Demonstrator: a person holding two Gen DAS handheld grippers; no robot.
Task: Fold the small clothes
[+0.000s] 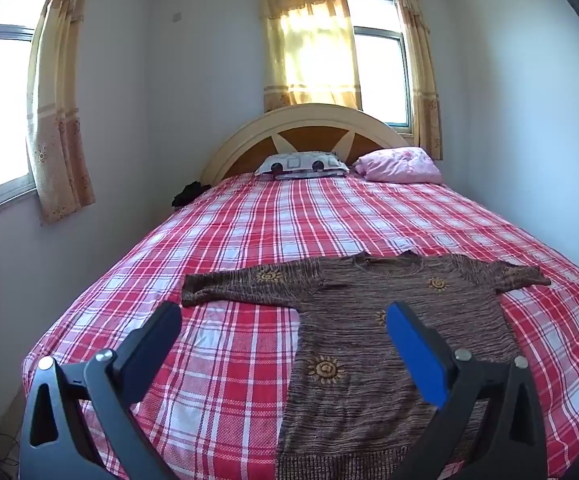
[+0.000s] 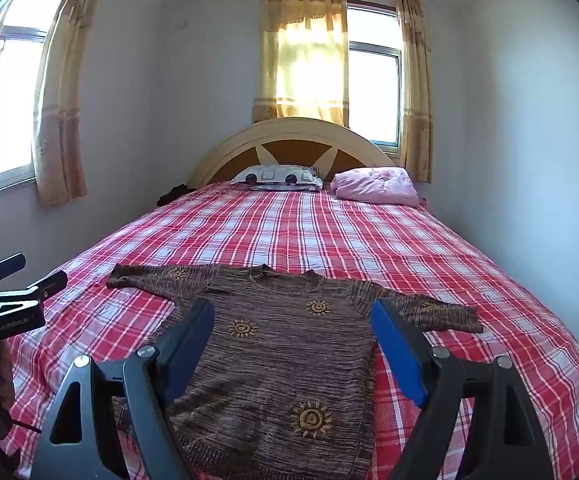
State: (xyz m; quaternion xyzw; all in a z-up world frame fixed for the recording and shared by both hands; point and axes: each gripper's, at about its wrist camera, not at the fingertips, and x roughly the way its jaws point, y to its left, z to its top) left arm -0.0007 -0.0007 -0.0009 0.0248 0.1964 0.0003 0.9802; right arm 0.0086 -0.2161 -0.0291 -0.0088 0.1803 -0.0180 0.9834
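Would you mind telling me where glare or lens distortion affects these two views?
Left wrist view: the backlit curtain and the windows blow out white, and the walls bow outward. Right wrist view: the same glare, dark vignette in the corners, yet the sweater stays evenly lit and sharp on the bed.

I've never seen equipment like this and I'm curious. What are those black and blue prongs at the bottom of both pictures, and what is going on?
Those prongs are two hand-held claws, each with a camera looking along its fingers. One picture comes from the left claw, the other from the right claw. Both are open and hold nothing. A brown knitted sweater with yellow sun motifs lies spread flat, sleeves out, on the red and white plaid bedspread, ready for folding. In the right claw's picture, the left claw appears at the left edge.
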